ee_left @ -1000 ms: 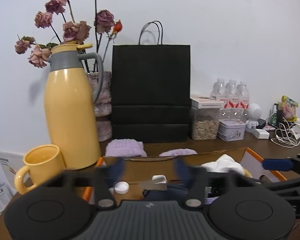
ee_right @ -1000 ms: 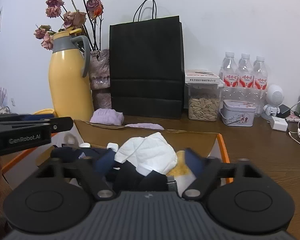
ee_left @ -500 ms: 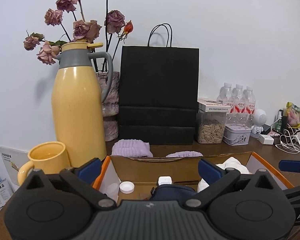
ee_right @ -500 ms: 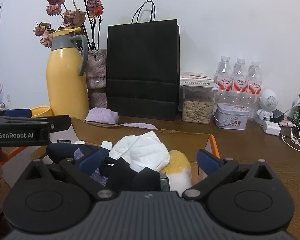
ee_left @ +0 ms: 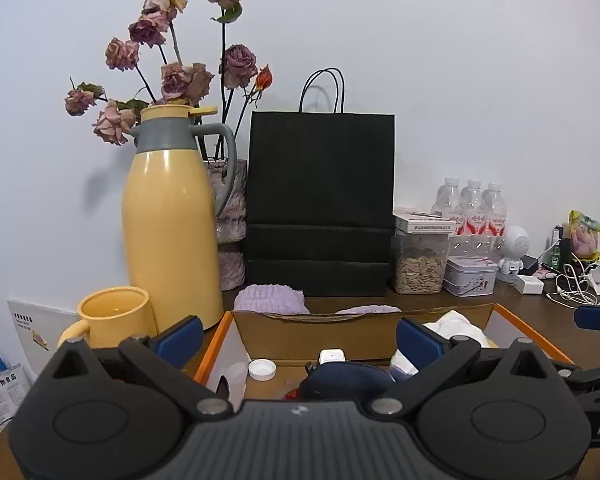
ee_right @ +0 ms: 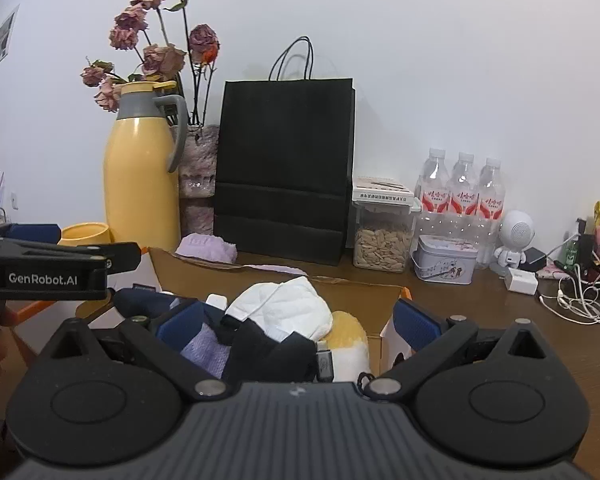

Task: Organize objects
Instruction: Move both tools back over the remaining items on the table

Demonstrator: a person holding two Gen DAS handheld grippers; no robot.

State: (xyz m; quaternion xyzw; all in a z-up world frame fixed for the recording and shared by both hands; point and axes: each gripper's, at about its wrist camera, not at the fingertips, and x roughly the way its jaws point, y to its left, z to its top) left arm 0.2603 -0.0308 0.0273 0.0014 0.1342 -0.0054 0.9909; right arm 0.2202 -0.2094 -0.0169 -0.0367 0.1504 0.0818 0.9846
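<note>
An open cardboard box with orange-edged flaps sits right in front of both grippers. It holds a white bottle cap, a small white charger, a dark blue cloth, a white cloth, a purple cloth, a black cloth and something yellow and fuzzy. My left gripper is open above the box's left half, nothing between its blue pads. My right gripper is open over the box's right half, jaws wide around the cloth pile without pressing it.
Behind the box stand a yellow thermos jug, a yellow mug, a vase of dried roses, a black paper bag, purple knitted pieces, a seed jar, a tin, water bottles, a white figurine and cables.
Both grippers' jaws have spread from partly closed to fully wide. Both hands have drawn back a little, so the box and the things behind it look smaller and sit higher in view.
</note>
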